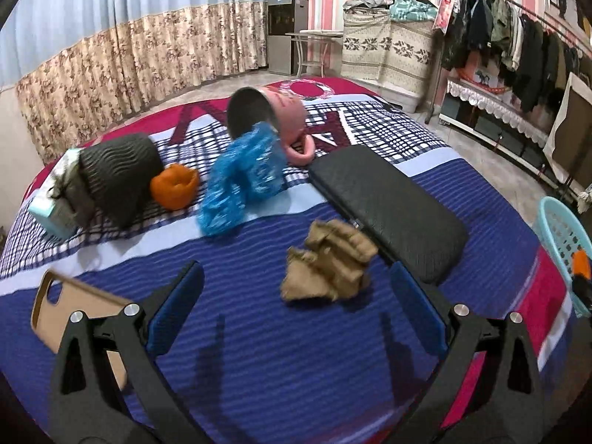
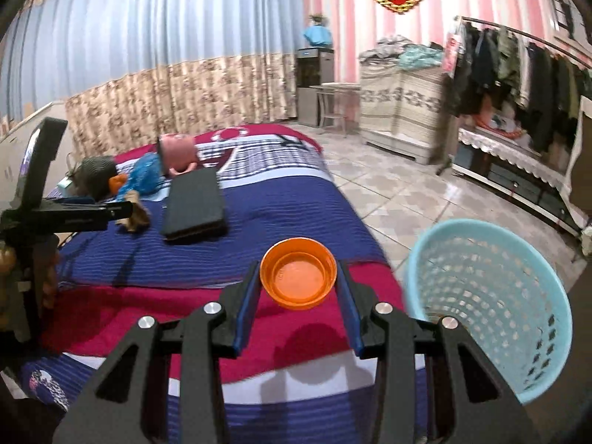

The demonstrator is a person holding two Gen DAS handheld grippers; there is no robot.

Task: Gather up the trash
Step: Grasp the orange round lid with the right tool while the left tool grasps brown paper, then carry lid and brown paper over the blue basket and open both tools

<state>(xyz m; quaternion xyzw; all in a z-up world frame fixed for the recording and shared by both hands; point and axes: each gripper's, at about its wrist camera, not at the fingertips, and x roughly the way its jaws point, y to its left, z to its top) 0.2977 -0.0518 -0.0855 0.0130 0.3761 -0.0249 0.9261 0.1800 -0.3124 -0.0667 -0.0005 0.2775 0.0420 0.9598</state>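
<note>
My right gripper (image 2: 299, 277) is shut on an orange plastic lid (image 2: 298, 273), held above the bed's red stripe, just left of the light blue mesh trash basket (image 2: 488, 303). My left gripper (image 1: 296, 277) is open above the bed, with a crumpled brown paper ball (image 1: 329, 262) lying between and just beyond its fingertips. It also shows in the right wrist view (image 2: 135, 214). A blue crinkled wrapper (image 1: 240, 181) spills from a tipped pink mug (image 1: 273, 118). Orange peel (image 1: 174, 185) lies beside a dark ribbed pot (image 1: 118, 174).
A black case (image 1: 384, 207) lies right of the paper ball. A tan phone case (image 1: 74, 314) lies at the left. A small box (image 1: 55, 214) sits behind the pot. The basket (image 1: 566, 244) stands off the bed's right edge on tiled floor. A clothes rack (image 2: 518, 74) lines the right wall.
</note>
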